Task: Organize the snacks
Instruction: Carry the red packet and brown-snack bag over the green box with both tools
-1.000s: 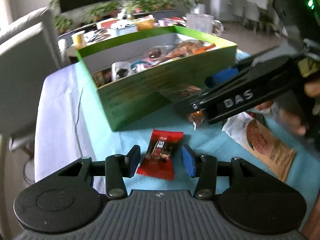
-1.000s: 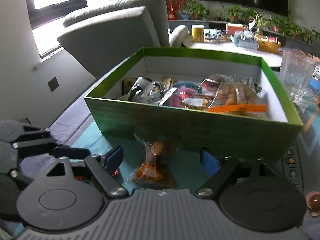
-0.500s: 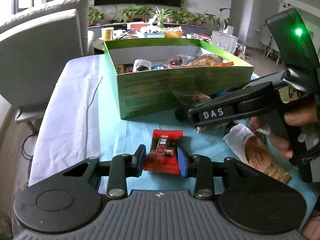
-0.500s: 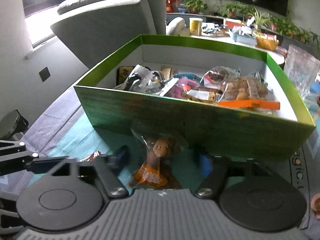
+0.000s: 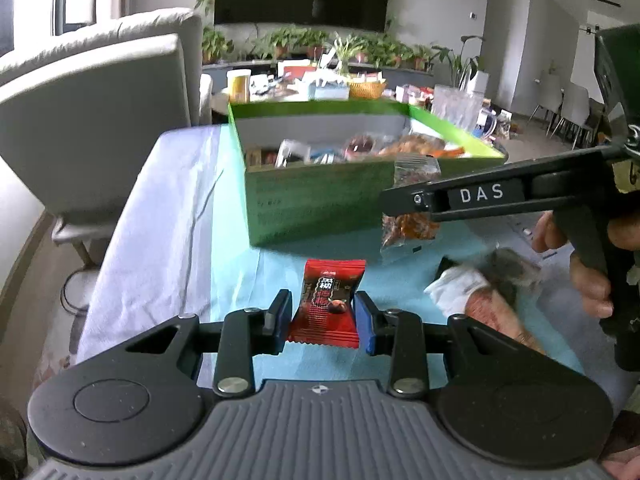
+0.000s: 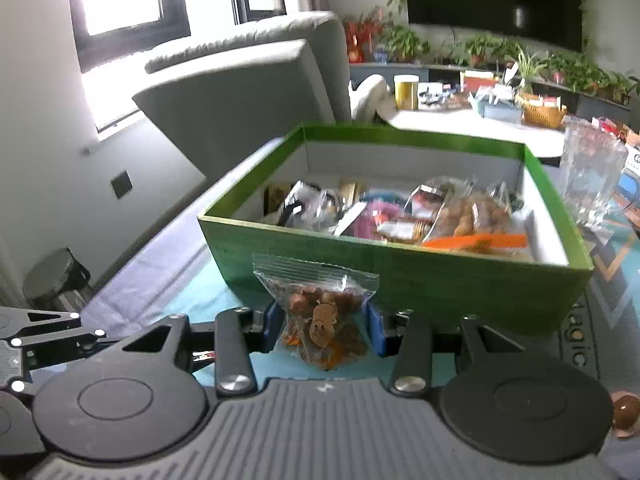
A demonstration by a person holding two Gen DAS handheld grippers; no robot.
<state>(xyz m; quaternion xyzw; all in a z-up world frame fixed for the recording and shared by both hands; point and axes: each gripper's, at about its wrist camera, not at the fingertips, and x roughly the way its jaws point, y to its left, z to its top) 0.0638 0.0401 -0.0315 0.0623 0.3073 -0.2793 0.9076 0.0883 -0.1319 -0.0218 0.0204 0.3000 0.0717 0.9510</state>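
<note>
Left wrist view: right gripper [image 5: 404,204] crosses the right of frame; its fingertips are hidden behind its own body, and it covers the middle of the clear zip bag [image 5: 414,176]. Print on the red packet [image 5: 326,304] too small to read. Pouch [image 5: 480,292] at lower right is motion-blurred; its lower end is cut by the left gripper's [image 5: 323,322] body. Hand [image 5: 592,256] is cut by the right edge.

Right wrist view: packets inside the green box [image 6: 400,264] overlap, contents unidentifiable. Round brown object [image 6: 624,414] at lower right is partly hidden by the gripper body, unidentified.
</note>
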